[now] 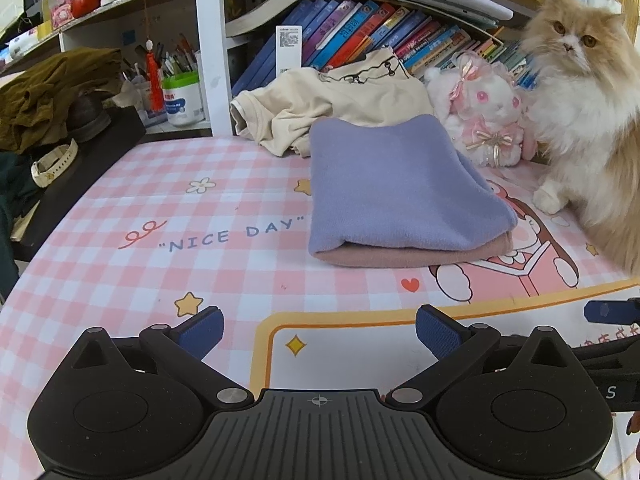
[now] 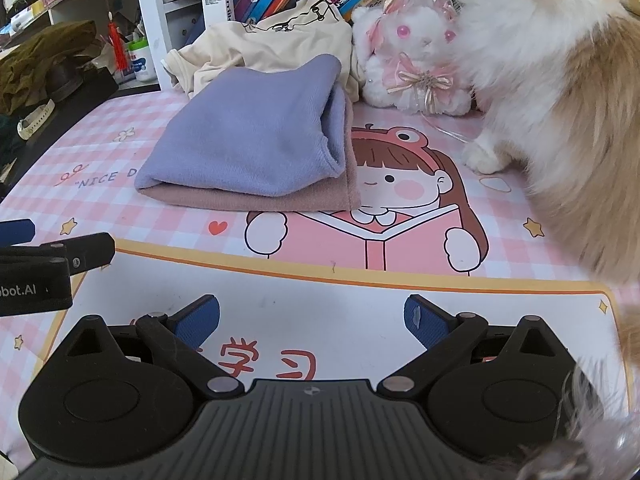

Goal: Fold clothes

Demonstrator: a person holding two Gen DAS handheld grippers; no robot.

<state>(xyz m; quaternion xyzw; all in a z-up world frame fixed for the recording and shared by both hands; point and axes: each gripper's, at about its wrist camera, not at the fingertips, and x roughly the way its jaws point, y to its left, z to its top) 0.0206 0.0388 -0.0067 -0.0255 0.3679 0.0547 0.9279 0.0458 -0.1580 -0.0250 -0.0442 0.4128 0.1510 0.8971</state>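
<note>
Folded clothes on the desk, both tongs empty.

The desk point(image 1: 160, 208) carries a cat point(image 1: 588, 112) at its right edge, a crumpled cream shirt point(image 1: 340, 100) at the back edge, and a folded stack point(image 1: 392, 184) mid-desk, lilac over what looks like a pink piece. A plush rabbit point(image 1: 484, 120) sits between shirt and cat. Left tongs point(image 1: 318, 332) and right tongs point(image 2: 312, 322) hover near the front edge, fingers apart.

The folded lilac cloth point(image 1: 396, 188) looks soft, matt and fleecy, over a dusty-pink layer point(image 2: 280, 198) of similar nap. The printed desk mat point(image 1: 160, 216) is smooth, faintly glossy. At one o'clock, the plush rabbit point(image 1: 480, 120) is fluffy with shiny ribbon.
</note>
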